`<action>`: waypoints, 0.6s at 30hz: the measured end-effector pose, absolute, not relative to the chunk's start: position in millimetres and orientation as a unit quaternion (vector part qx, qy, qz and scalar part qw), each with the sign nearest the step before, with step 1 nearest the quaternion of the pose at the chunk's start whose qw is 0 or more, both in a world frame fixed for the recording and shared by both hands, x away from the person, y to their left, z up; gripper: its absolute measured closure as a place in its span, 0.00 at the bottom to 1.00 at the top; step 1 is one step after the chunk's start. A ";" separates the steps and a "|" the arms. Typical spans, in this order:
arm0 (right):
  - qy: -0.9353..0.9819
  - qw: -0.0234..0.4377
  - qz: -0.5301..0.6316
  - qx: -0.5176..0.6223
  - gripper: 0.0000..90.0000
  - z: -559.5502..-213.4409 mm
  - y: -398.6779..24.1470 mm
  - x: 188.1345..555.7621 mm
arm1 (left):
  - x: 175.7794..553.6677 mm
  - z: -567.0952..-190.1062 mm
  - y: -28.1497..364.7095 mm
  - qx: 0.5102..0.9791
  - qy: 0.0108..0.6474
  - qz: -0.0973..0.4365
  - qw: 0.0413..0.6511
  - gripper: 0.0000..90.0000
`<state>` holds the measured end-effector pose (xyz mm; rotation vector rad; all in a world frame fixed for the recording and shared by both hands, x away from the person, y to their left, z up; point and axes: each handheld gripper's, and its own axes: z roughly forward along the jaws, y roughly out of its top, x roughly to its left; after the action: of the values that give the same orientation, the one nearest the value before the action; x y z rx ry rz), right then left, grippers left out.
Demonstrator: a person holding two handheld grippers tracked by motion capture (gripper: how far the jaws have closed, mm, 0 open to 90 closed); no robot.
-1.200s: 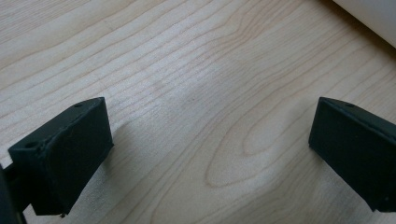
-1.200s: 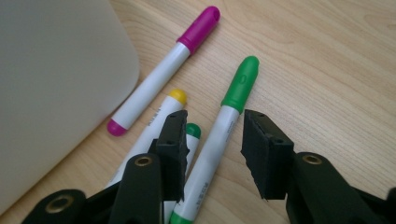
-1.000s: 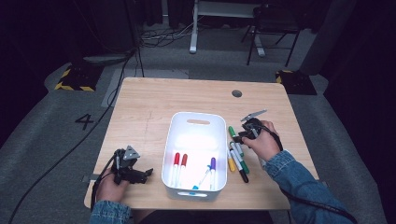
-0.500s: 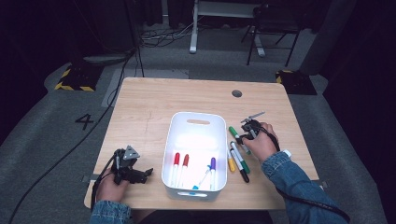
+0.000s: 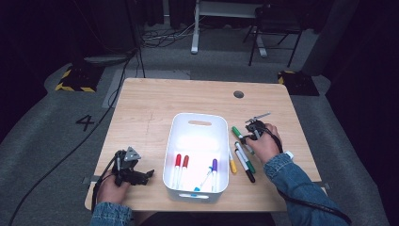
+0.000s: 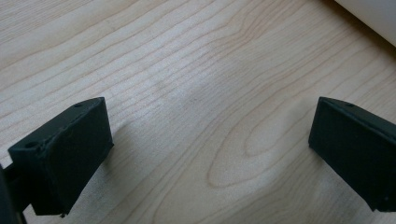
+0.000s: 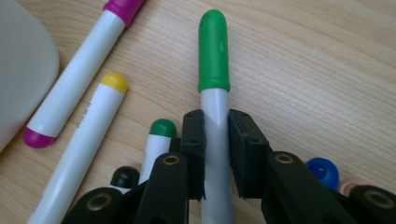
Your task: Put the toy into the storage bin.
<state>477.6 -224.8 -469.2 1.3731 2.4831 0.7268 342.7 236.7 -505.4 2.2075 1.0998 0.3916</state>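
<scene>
right gripper (image 7: pixel 215 154): its jaws have just been closing and now clamp the barrel of the white marker with the green cap (image 7: pixel 214 70), which lies on the light wooden table (image 5: pixel 155 101) just right of the white plastic bin (image 5: pixel 197 123). left gripper (image 6: pixel 205 154): jaws apart, nothing between them. risk: the grip sits close to the cap, so the long barrel may swing or slip when lifted and knock the neighbouring yellow-capped marker (image 7: pixel 81 144). legible writing: a "4" on the grey floor (image 5: pixel 85 122).

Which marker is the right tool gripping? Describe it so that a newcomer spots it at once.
Find the white bin mid-table, then the loose markers to its right. The green-capped marker lies among them, its white barrel clamped in the right tool; the other markers there lie free.
</scene>
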 end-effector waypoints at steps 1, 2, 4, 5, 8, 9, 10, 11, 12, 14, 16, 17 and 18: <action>0.844 0.107 0.249 0.463 0.86 -467.2 -225.8 477.1 | 342.7 -505.4 236.7 0.838 0.418 0.149 0.317 0.00; 0.844 0.109 0.252 0.461 0.86 -464.8 -226.6 476.6 | 342.7 -505.4 236.7 0.838 0.418 0.149 0.317 0.00; 0.843 0.111 0.263 0.456 0.86 -458.4 -228.4 475.2 | 342.7 -505.4 236.7 0.838 0.418 0.149 0.317 0.00; 0.843 0.114 0.267 0.452 0.86 -454.8 -229.3 474.5 | 342.7 -505.4 236.7 0.838 0.418 0.149 0.317 0.00; 0.840 0.111 0.282 0.451 0.86 -442.1 -230.4 469.6 | 342.7 -505.4 236.7 0.838 0.418 0.149 0.317 0.00; 0.840 0.112 0.286 0.448 0.86 -439.5 -230.7 468.7 | 342.7 -505.4 236.7 0.838 0.418 0.149 0.317 0.00; 0.839 0.111 0.292 0.446 0.86 -435.5 -231.1 467.2 | 342.7 -505.4 236.7 0.838 0.418 0.149 0.317 0.00; 0.839 0.112 0.297 0.442 0.86 -432.0 -231.6 466.1 | 342.7 -505.4 236.7 0.838 0.418 0.149 0.317 0.00; 0.839 0.111 0.300 0.440 0.86 -428.3 -232.0 464.7 | 342.8 -505.4 236.7 0.838 0.418 0.149 0.317 0.00; 0.840 0.112 0.306 0.433 0.86 -421.4 -233.0 462.3 | 342.7 -505.4 236.7 0.838 0.418 0.149 0.317 0.00; 0.840 0.110 0.315 0.427 0.86 -414.5 -233.5 459.2 | 342.8 -505.4 236.7 0.838 0.418 0.149 0.317 0.00; 0.840 0.109 0.319 0.426 0.86 -411.4 -233.4 457.6 | 342.8 -505.4 236.7 0.838 0.418 0.149 0.317 0.00; 0.841 0.108 0.322 0.422 0.86 -408.4 -233.7 456.1 | 342.8 -505.4 236.7 0.838 0.418 0.149 0.317 0.00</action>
<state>456.1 -233.7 -408.4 1.2407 2.4737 0.9473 342.8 236.7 -505.4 2.2072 1.0998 0.3924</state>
